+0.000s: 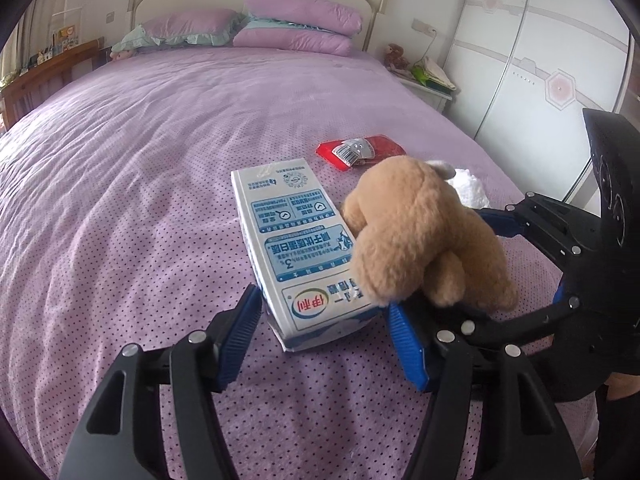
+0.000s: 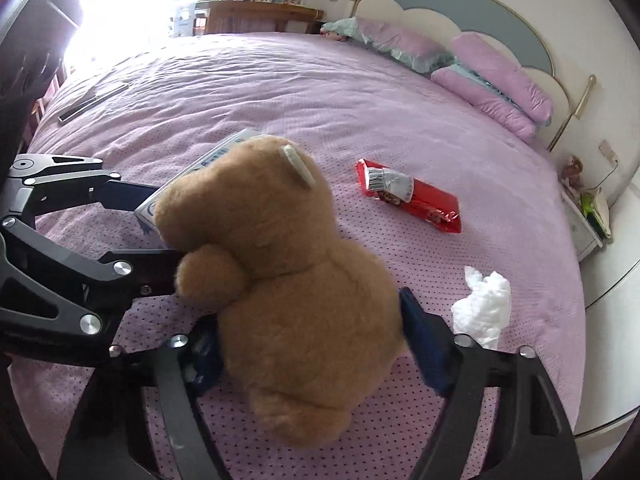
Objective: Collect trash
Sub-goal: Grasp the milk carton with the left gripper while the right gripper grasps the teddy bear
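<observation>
Your left gripper (image 1: 320,340) straddles the near end of the milk carton (image 1: 288,252), which lies flat on the purple dotted bedspread (image 1: 140,200). The left blue pad touches the carton's edge; on the right side I can't tell contact, since the plush bear (image 1: 420,240) covers that corner. Grip on the carton: can't confirm.

Carton print is white and blue, upside down from your left camera. Legible: a large "3", a red-and-green oval logo with Chinese characters near your fingers, blue panels of Chinese text, and a round seal at the far end. Whether it is sealed or has anything in it can't be seen.

Your right gripper (image 2: 316,344) has the bear's body between its blue pads (image 2: 420,344), both pressed into the fur. That's a clamp on the toy. The bear leans against the carton's right side, with a pale fabric tag (image 2: 298,166) on its head.

Other trash on the bedspread:
- Red snack wrapper (image 2: 416,198), beyond the bear, flat, with a silver patch and a barcode (image 2: 375,179). Other print is too small to read.
- Crumpled white tissue (image 2: 484,304), just beside your right gripper's outer finger.

Pillows (image 1: 296,20) are stacked at the headboard, well apart from all this.
</observation>
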